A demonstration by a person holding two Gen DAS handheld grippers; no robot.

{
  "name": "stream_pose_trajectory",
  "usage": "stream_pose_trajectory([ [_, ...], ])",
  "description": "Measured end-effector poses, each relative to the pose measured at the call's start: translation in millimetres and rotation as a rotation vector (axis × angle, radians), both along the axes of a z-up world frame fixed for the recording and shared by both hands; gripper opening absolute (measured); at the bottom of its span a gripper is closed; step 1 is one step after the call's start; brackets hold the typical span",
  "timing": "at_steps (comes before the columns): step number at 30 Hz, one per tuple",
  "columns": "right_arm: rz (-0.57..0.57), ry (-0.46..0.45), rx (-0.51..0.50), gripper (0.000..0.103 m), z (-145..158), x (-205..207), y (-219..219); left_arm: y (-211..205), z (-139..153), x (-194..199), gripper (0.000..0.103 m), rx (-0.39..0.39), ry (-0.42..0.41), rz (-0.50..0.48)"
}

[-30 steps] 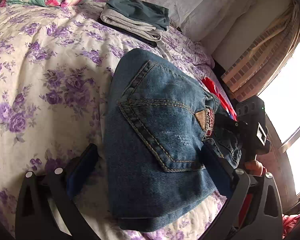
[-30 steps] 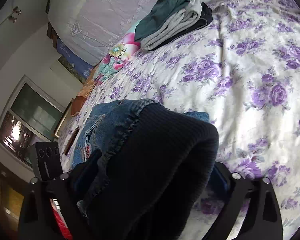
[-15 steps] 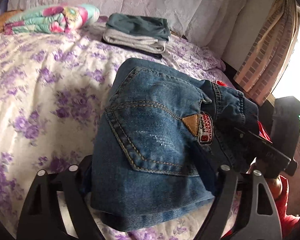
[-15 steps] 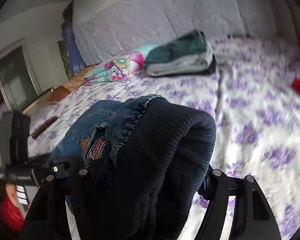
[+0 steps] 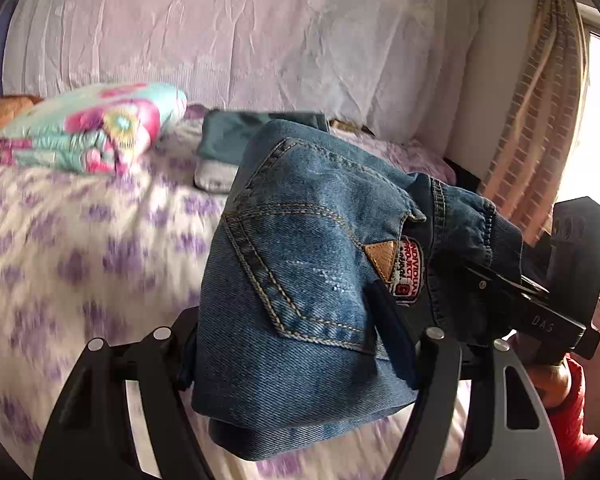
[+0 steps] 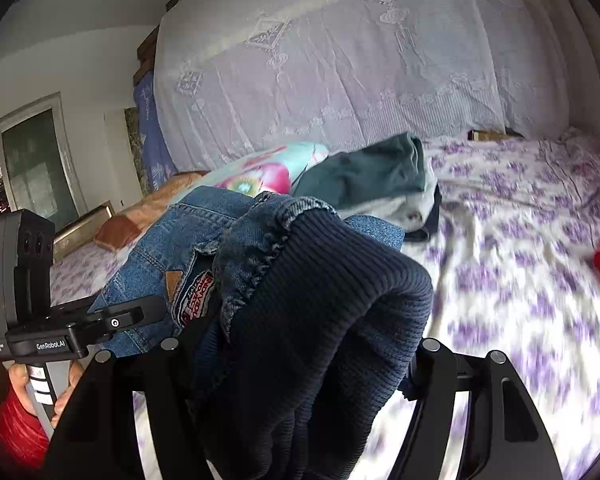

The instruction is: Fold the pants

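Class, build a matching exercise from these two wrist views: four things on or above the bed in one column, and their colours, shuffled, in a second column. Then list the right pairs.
Things:
1. folded jeans
2. ribbed waistband
3. bedsheet
4. top garment of the folded stack

Colours:
A. white with purple flowers
B. dark teal green
C. faded blue denim
D. dark navy

Pairs: 1-C, 2-D, 3-A, 4-B

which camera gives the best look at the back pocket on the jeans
The left wrist view: the back pocket of the jeans faces the camera, stitching and tan patch clear. In the right wrist view the dark ribbed waistband covers most of it.
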State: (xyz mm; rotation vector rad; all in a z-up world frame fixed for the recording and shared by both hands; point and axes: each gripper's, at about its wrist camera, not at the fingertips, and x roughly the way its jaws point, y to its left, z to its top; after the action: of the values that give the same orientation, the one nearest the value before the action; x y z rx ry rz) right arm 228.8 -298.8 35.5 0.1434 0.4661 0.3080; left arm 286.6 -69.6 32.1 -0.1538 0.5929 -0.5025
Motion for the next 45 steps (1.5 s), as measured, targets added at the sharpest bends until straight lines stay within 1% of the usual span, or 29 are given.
stream_pose_trajectory([
  [2, 0.005, 0.008, 0.008, 0.069, 7.5, 21.2, -4.2, -3.9, 9.6, 22.3, 0.069, 0.011, 0.0, 0.014],
  [3, 0.007, 0.015, 0.016, 0.069, 10.7, 36.7, -7.0, -3.5, 11.7, 34.3, 0.069, -0.002, 0.014, 0.02],
  [7, 0.004, 0.046, 0.003, 0.069, 10.4, 86.5, -8.4, -6.8, 7.1, 83.5, 0.069, -0.025, 0.074, 0.051],
  [10, -0.008, 0.094, 0.001, 0.069, -1.0, 132.6, -12.0, -13.5, -7.6, 128.6, 0.069, -0.029, 0.119, 0.087],
  [12, -0.019, 0.125, 0.006, 0.069, -11.2, 155.2, -14.0, -18.5, -20.0, 150.4, 0.069, -0.028, 0.144, 0.11],
  [14, -0.029, 0.158, 0.015, 0.069, -25.0, 178.4, -18.2, -20.9, -32.3, 166.3, 0.069, -0.041, 0.172, 0.13],
  [16, -0.035, 0.184, 0.02, 0.069, -37.7, 193.1, -21.0, -23.0, -50.2, 181.0, 0.069, -0.058, 0.208, 0.147],
  [18, -0.036, 0.213, 0.03, 0.069, -53.1, 206.1, -23.9, -23.3, -65.0, 186.7, 0.069, -0.065, 0.229, 0.151],
  [21, -0.028, 0.243, 0.035, 0.069, -70.2, 215.5, -26.0, -25.7, -79.5, 190.3, 0.069, -0.042, 0.237, 0.141],
  [23, -0.022, 0.246, 0.052, 0.069, -72.3, 217.7, -28.3, -24.8, -78.9, 190.6, 0.069, -0.047, 0.226, 0.132],
  [25, -0.024, 0.244, 0.049, 0.069, -71.3, 219.1, -28.4, -25.0, -78.8, 190.7, 0.069, -0.043, 0.221, 0.129],
  [29, -0.028, 0.252, 0.045, 0.07, -76.9, 226.0, -27.5, -23.2, -83.7, 198.1, 0.069, -0.051, 0.246, 0.123],
  [34, -0.02, 0.283, 0.095, 0.07, -82.1, 229.7, -35.0, -26.1, -81.9, 193.6, 0.069, -0.041, 0.244, 0.121],
  [38, -0.019, 0.283, 0.091, 0.071, -80.7, 233.0, -34.0, -21.1, -81.1, 199.3, 0.069, -0.082, 0.251, 0.122],
  [40, -0.025, 0.303, 0.133, 0.071, -90.1, 243.0, -40.8, -23.8, -82.4, 202.5, 0.069, -0.064, 0.232, 0.124],
  [41, -0.025, 0.304, 0.141, 0.071, -90.9, 243.9, -42.0, -27.5, -82.2, 202.2, 0.069, -0.041, 0.213, 0.127],
  [43, -0.025, 0.302, 0.14, 0.071, -91.1, 244.4, -41.9, -33.7, -80.8, 199.9, 0.069, -0.001, 0.181, 0.137],
  [44, -0.023, 0.298, 0.129, 0.071, -91.6, 244.4, -41.4, -34.5, -81.1, 200.4, 0.07, 0.008, 0.177, 0.138],
  [45, -0.019, 0.298, 0.118, 0.072, -92.4, 244.9, -40.7, -35.4, -82.9, 201.7, 0.073, 0.018, 0.182, 0.138],
])
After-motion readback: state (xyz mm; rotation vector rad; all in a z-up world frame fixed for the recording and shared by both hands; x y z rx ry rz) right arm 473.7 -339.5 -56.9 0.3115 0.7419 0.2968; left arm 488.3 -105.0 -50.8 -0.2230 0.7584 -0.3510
